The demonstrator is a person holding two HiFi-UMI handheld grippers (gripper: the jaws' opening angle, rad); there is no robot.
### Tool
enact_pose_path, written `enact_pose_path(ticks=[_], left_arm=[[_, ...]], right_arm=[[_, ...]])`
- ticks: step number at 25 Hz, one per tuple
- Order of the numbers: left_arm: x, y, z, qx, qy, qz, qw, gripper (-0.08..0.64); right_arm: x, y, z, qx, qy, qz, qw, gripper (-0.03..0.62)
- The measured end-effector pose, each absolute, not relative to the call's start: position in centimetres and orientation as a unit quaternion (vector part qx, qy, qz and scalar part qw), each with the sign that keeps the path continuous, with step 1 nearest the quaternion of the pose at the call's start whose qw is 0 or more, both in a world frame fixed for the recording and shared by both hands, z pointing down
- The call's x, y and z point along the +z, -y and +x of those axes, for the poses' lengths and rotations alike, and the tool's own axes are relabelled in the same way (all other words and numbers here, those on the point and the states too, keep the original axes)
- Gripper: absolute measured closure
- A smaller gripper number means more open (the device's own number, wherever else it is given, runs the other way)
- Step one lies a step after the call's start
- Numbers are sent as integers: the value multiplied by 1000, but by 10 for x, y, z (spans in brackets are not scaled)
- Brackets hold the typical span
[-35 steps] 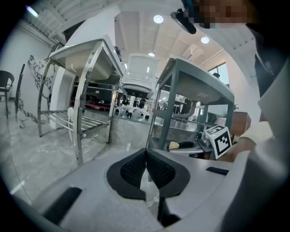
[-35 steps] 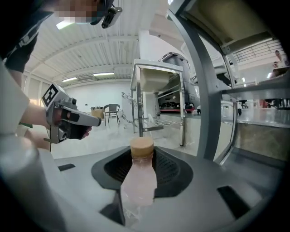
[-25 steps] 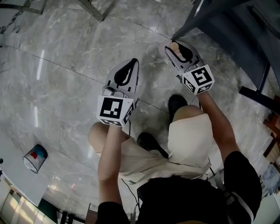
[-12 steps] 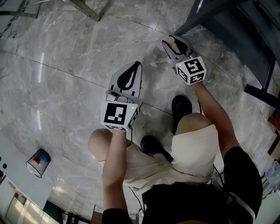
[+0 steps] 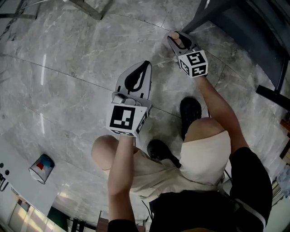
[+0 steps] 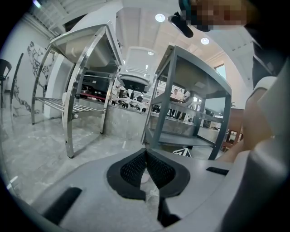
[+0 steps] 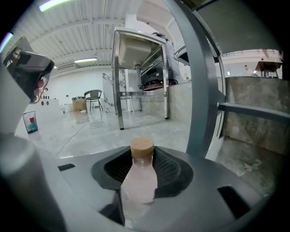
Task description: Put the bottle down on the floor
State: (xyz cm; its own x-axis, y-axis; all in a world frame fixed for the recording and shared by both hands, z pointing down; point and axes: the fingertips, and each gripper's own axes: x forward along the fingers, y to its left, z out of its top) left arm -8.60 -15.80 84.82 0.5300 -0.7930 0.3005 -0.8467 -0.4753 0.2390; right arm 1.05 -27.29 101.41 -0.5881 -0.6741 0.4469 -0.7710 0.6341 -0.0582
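A small clear bottle (image 7: 139, 179) of pale pink liquid with a tan cap stands upright between the jaws of my right gripper (image 7: 144, 159), which is shut on its body. In the head view only the bottle's cap (image 5: 174, 35) shows, past the right gripper (image 5: 180, 41), low over the marble floor (image 5: 81, 59) beside the foot of a grey frame. My left gripper (image 5: 143, 65) hangs over the floor to the left and nearer me. Its black pads (image 6: 136, 165) meet with nothing between them, so the left gripper (image 6: 146, 153) is shut.
A grey metal frame (image 5: 213, 11) stands just right of the bottle, and its upright post (image 7: 199, 90) shows close by. A steel table (image 6: 86, 45) stands further off. A clear cup (image 5: 40, 167) lies at the lower left. The person's black shoes (image 5: 190, 111) are below the grippers.
The right gripper has carried the bottle further from me, up and slightly left, closer to the grey frame's foot. The left gripper has shifted a little to the right.
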Motion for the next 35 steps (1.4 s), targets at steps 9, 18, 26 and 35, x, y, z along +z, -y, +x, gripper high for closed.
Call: enact_pose_path(ticks=[9,18,26,35], left_arm=[[849,154,-91,78,483,853,181,541],[857,149,-96,91,485,851,181,541],[856,149,-98,89,483,853,178,541],[859,151,-92,98,473,859,171,541]], right_arm=[[1035,283,11,134,875,417,207,451],[1048,287,4,124,875,410,227,451],[1049,289,0,122,871,418,228,448],[1039,290,-2,113,877,405,231,428]])
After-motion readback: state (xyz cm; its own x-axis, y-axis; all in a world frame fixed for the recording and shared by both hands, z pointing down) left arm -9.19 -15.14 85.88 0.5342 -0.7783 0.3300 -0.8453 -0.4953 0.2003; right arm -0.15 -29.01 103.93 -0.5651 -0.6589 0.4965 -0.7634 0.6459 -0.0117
